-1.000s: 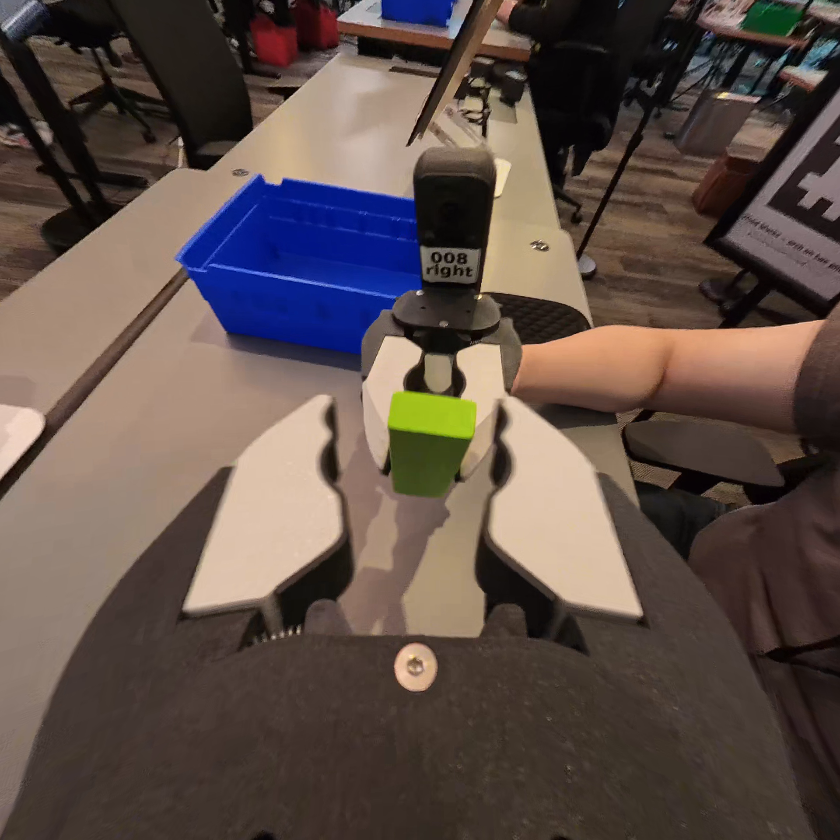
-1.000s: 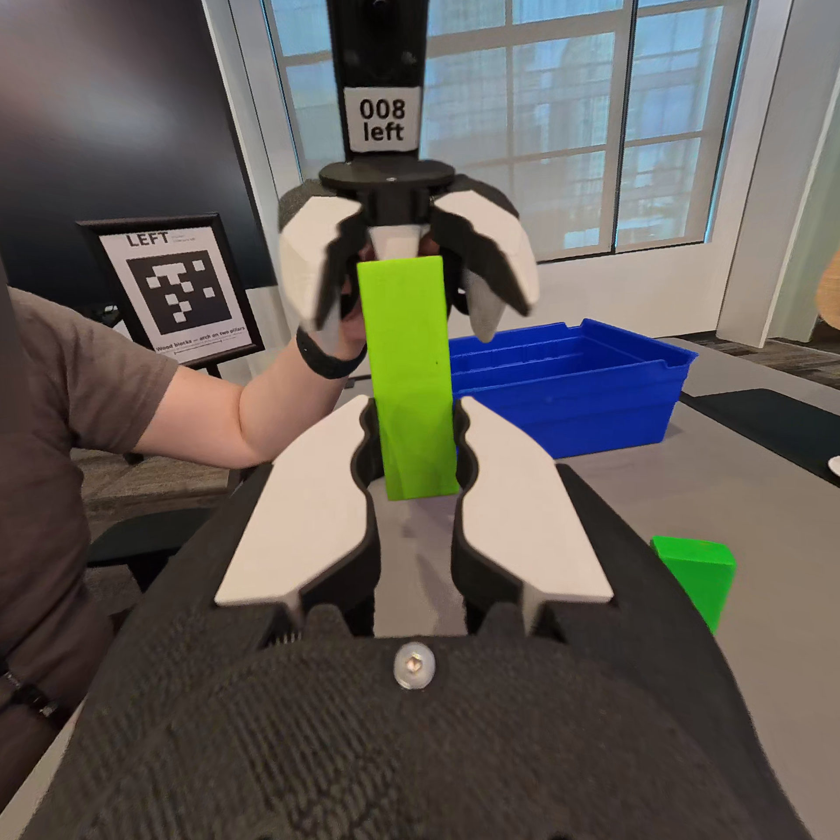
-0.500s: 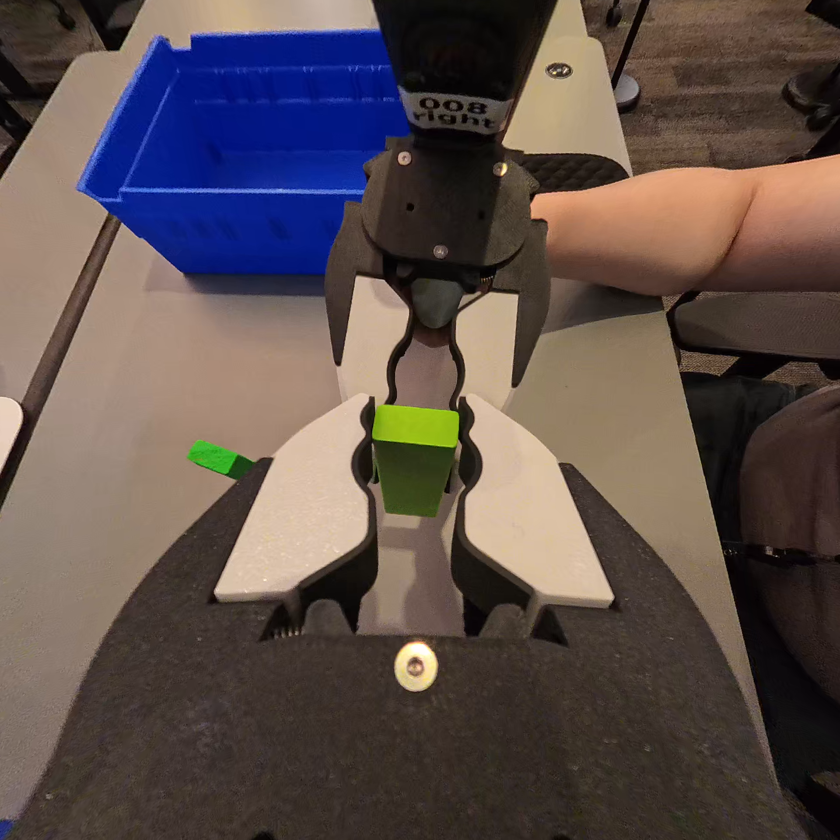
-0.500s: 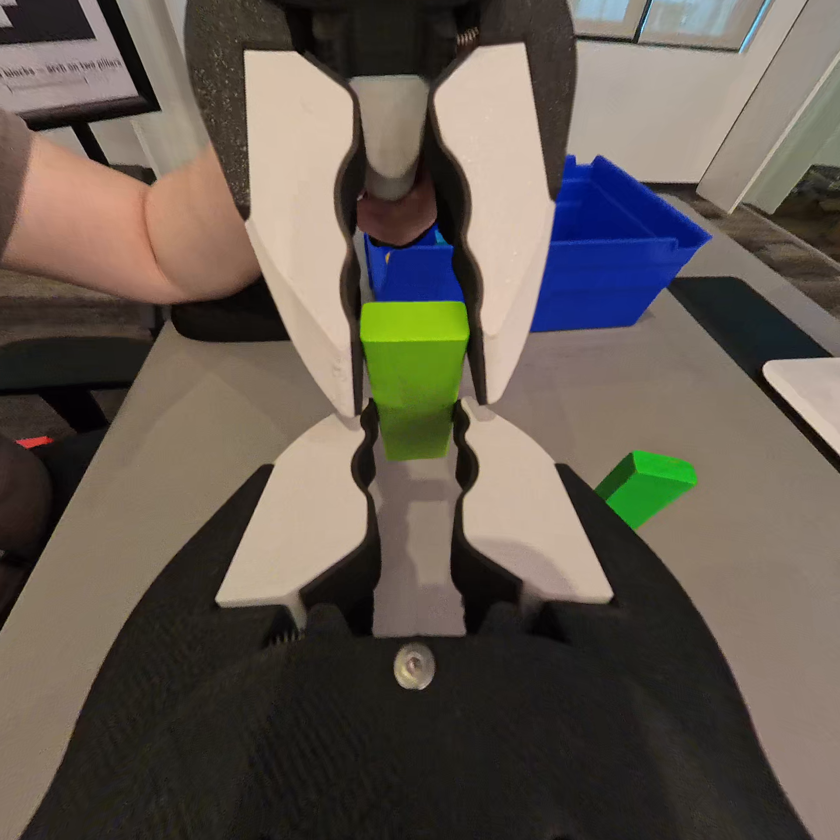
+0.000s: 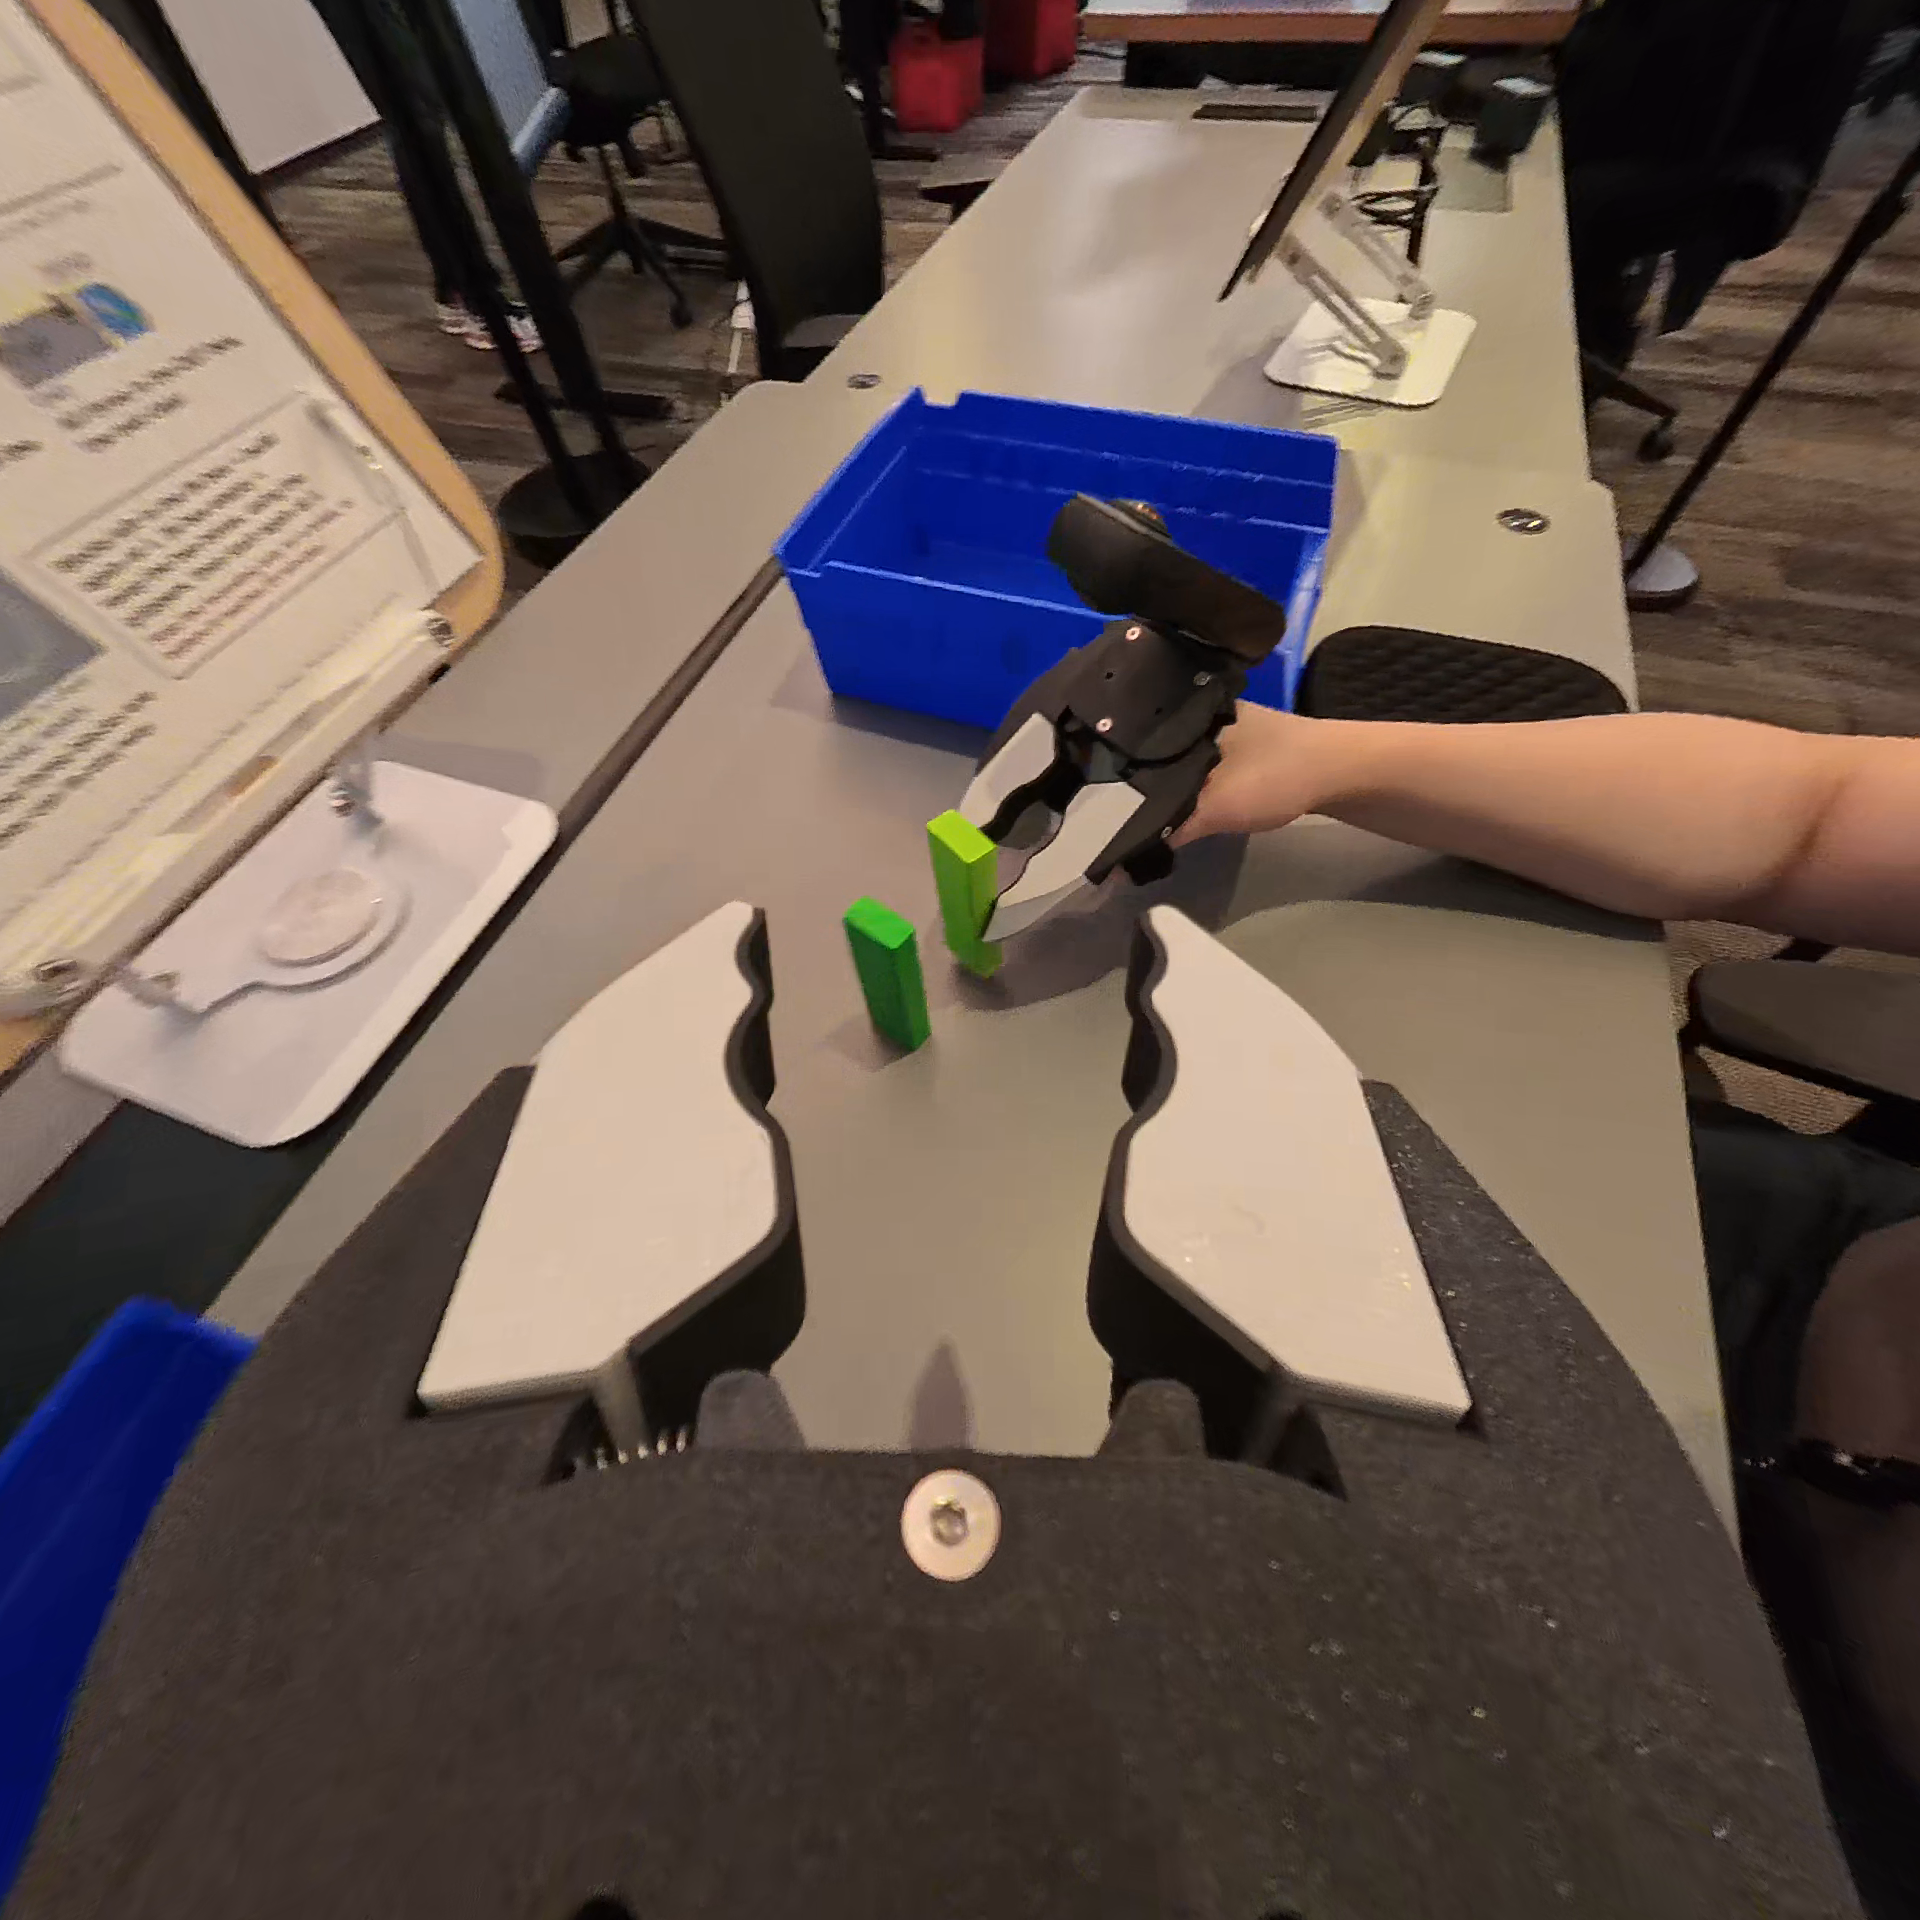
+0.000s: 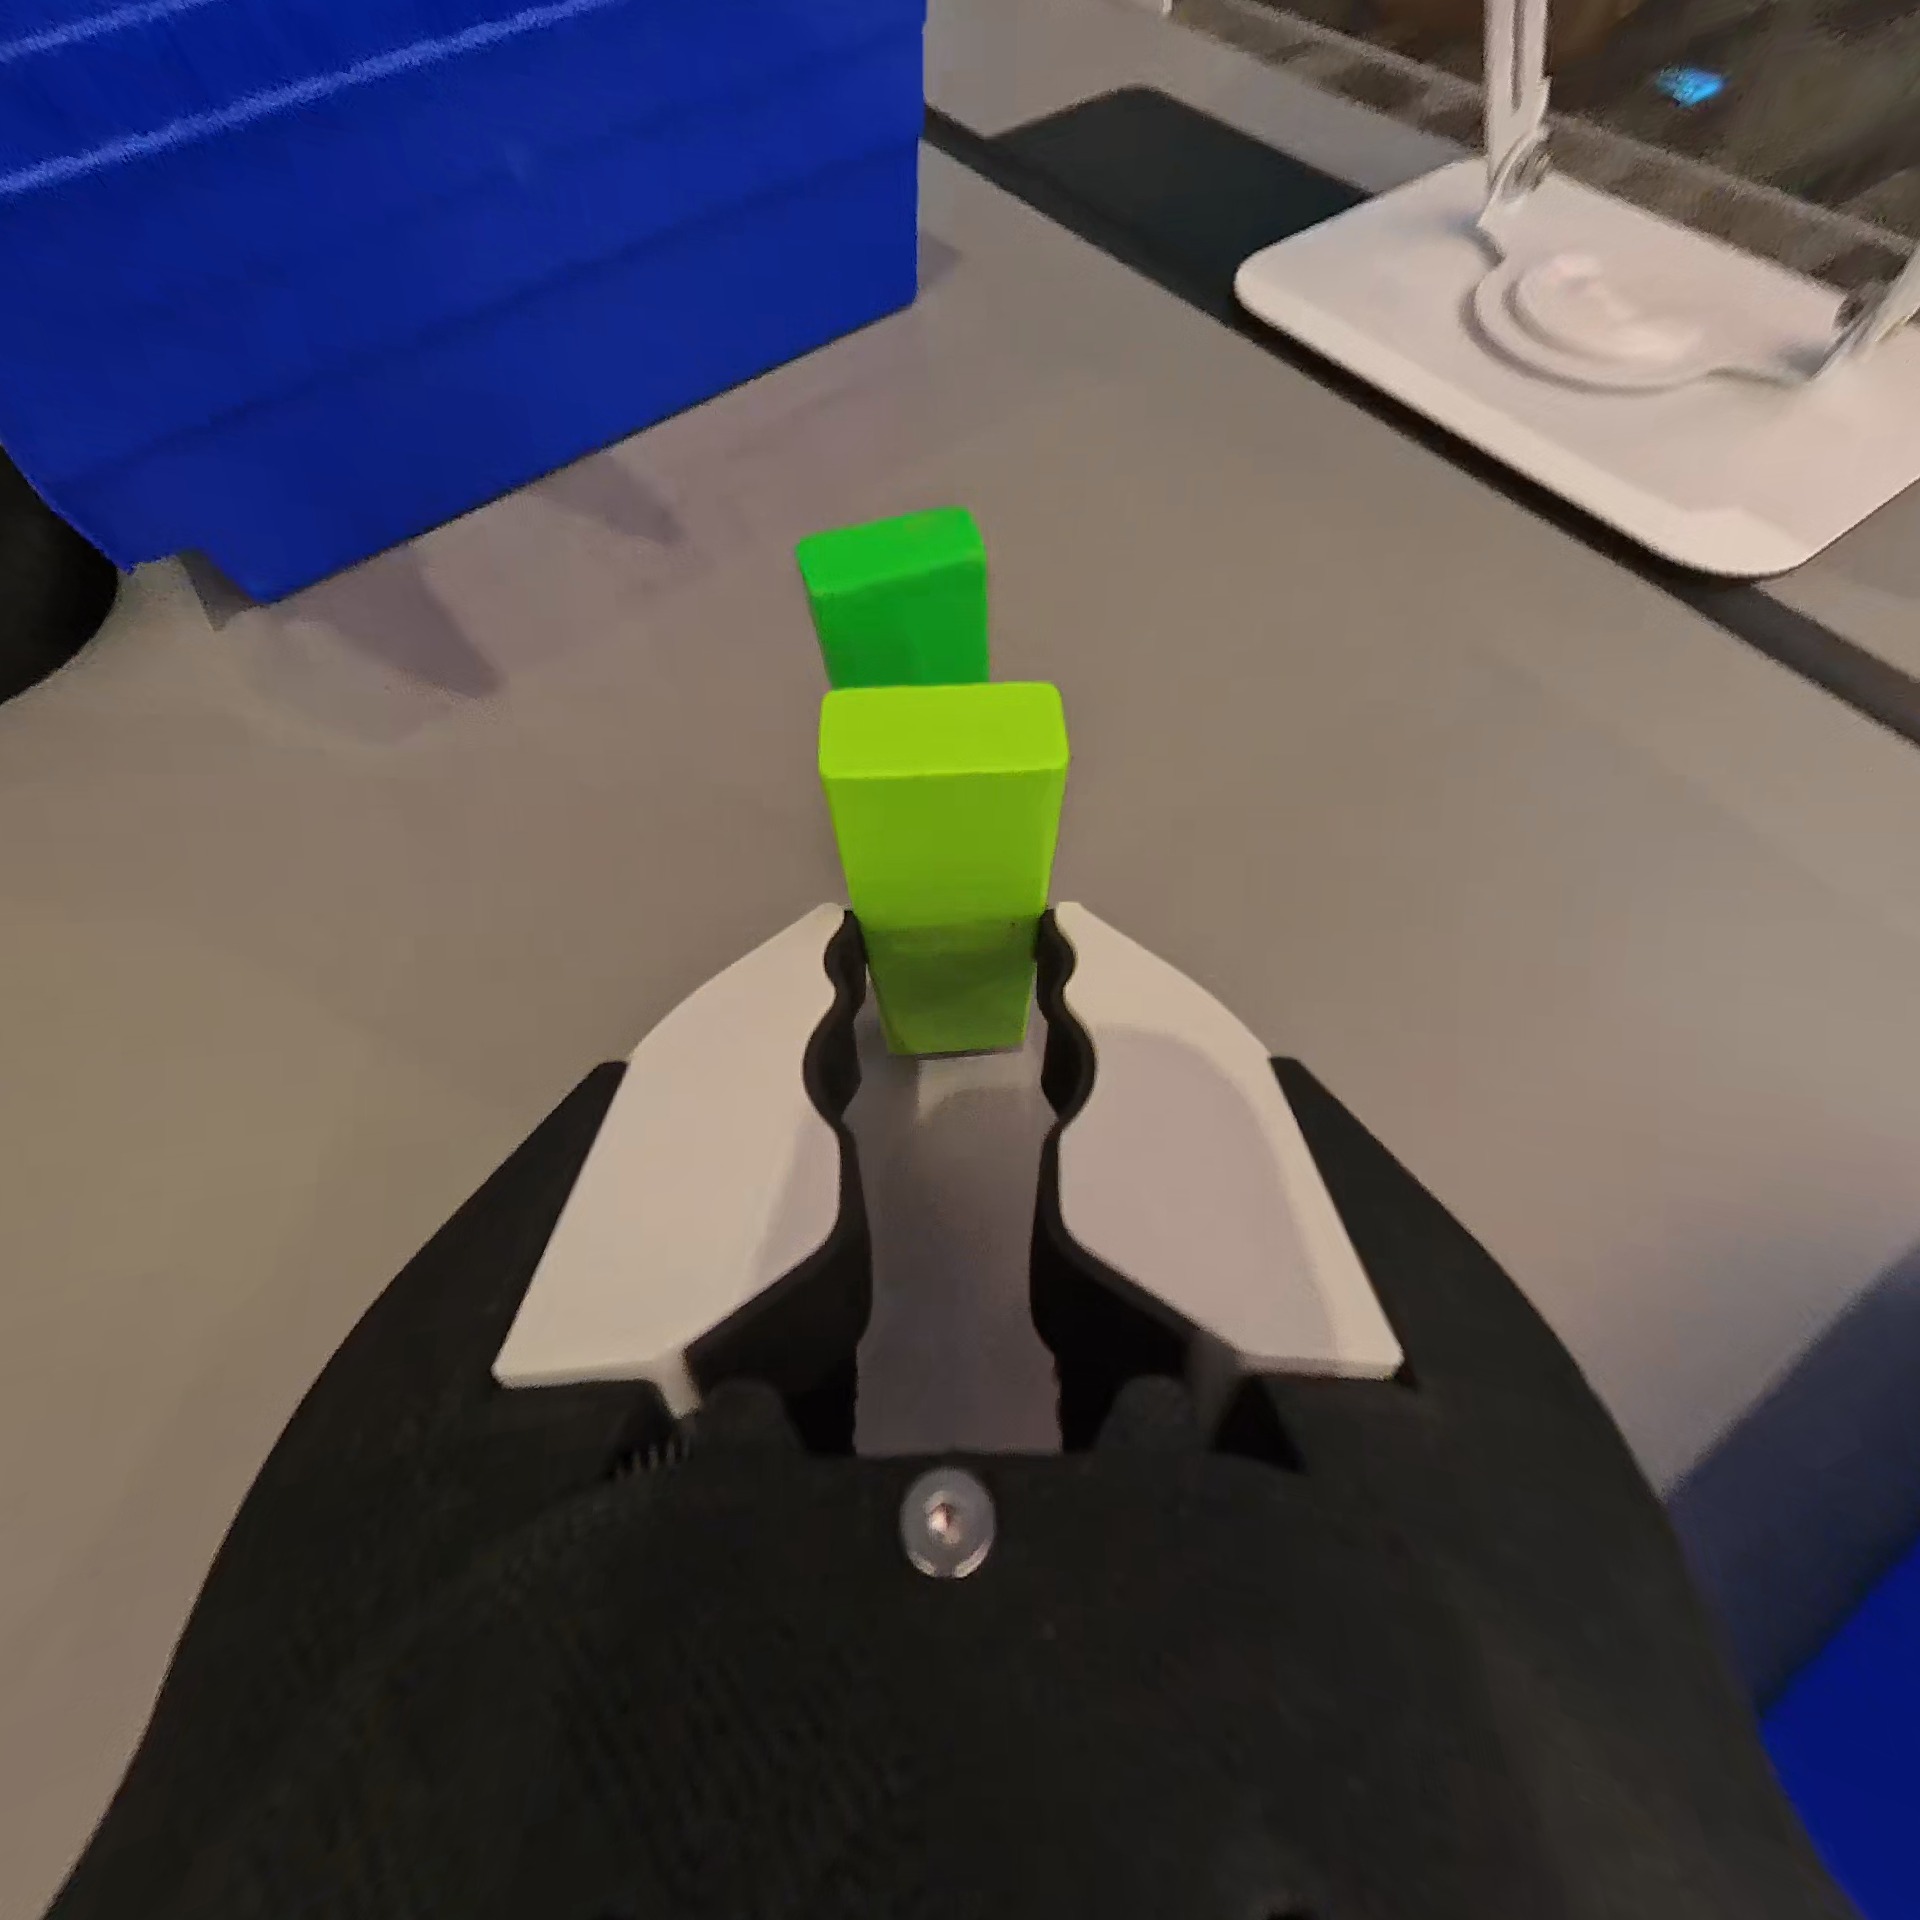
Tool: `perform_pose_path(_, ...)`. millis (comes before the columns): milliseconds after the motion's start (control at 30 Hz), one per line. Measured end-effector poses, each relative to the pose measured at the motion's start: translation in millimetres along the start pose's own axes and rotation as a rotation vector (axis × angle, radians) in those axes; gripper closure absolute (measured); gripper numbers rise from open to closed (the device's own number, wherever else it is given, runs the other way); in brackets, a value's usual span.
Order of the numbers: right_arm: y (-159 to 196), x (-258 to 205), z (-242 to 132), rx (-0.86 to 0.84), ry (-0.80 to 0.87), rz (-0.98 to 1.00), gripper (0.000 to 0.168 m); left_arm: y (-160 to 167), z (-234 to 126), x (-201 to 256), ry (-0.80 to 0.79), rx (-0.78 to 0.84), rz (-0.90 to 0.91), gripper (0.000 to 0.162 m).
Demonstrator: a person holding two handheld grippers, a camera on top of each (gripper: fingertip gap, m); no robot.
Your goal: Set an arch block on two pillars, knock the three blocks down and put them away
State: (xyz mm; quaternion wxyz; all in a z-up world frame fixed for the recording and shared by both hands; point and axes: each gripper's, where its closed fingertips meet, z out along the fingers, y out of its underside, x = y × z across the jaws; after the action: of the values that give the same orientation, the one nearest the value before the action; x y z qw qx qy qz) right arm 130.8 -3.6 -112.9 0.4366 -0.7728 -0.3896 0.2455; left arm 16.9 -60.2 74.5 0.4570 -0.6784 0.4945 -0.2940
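The right gripper is gripping a lime pillar near its base, its long axis upright on the desk, jaws closed against its sides. A darker green pillar is standing just beside it, apart. The left gripper is hanging back, jaws wide and empty, farther from both. Two blocks are showing; no arch block in view. Two blue bins: one beyond the pillars, another's corner nearer.

I see my left gripper with pale grey fingers, wavy black pads, black textured body and one silver screw; my right gripper looks the same
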Motion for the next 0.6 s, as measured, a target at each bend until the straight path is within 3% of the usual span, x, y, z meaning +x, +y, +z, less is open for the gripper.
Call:
perform_pose_path(200, 6.6, 4.4, 7.6, -0.008, -0.061, 0.033, 0.135, -0.5, -35.1, -15.7, -0.035, 0.039, -0.042, 0.097)
perform_pose_path(600, 7.6, 6.5, 8.3, -0.011, -0.055, -0.068, 0.135, 21.4, -52.1, -30.5, -0.072, -0.044, -0.054, 0.089)
